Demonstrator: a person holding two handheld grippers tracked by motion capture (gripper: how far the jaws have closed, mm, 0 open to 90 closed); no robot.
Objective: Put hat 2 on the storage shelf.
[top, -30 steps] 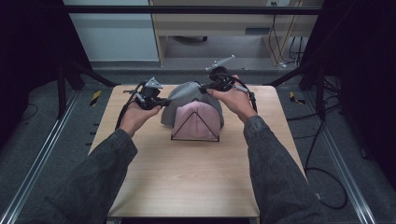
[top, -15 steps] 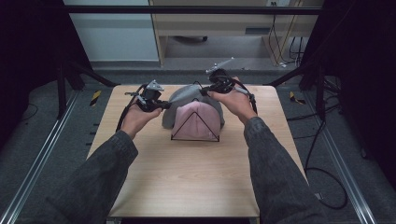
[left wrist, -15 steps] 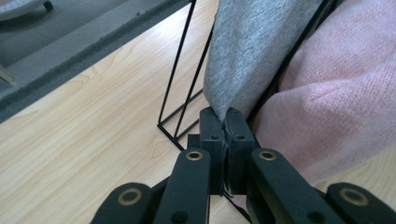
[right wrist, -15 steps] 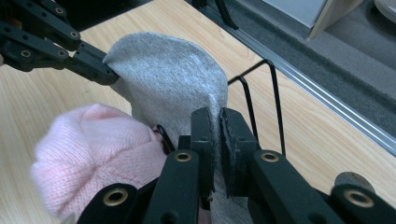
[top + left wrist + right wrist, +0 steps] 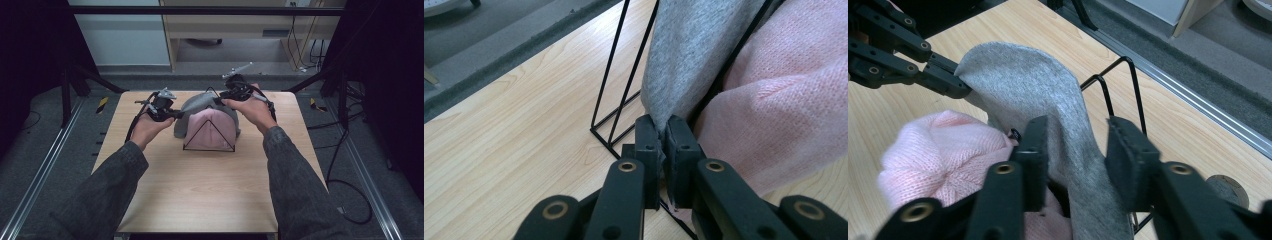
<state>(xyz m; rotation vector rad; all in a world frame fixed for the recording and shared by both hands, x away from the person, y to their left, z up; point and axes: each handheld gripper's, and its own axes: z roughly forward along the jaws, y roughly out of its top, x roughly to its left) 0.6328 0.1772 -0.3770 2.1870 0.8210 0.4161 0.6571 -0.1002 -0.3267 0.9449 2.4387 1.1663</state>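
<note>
Black wire rack bearing pink knit and grey cloth; left tongs pinching grey cloth, right tongs parted

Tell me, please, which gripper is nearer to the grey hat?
Left. The left gripper is shut on the grey hat's edge, touching it. The right gripper is open, its jaws straddling the hat without clearly pressing it.
</note>
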